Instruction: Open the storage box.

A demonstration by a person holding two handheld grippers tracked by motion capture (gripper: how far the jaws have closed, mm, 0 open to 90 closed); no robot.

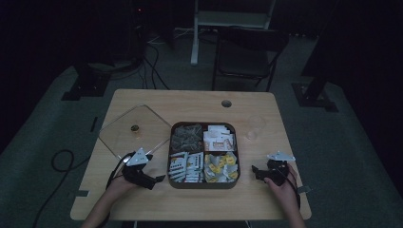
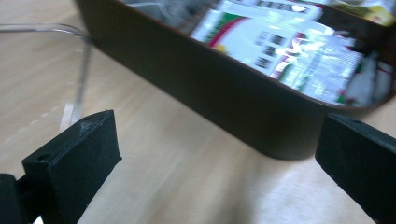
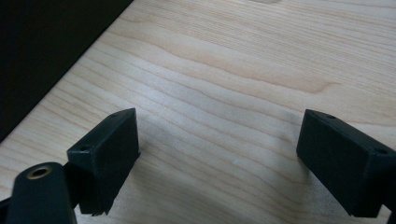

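Dark four-compartment tray point(image 1: 204, 184) of packets sits frame centre, lid point(image 1: 134, 129) set aside at its left, so contents lie reachable. Left gripper point(image 1: 159, 179) just beside tray's lower-left corner, jaws spread, empty. Right gripper point(image 1: 255, 171) lower right, jaws apart, empty.

Overhead view; two close tabletop point(image 1: 142, 102) views.

Packet labels point(image 1: 192, 167) too small, illegible.
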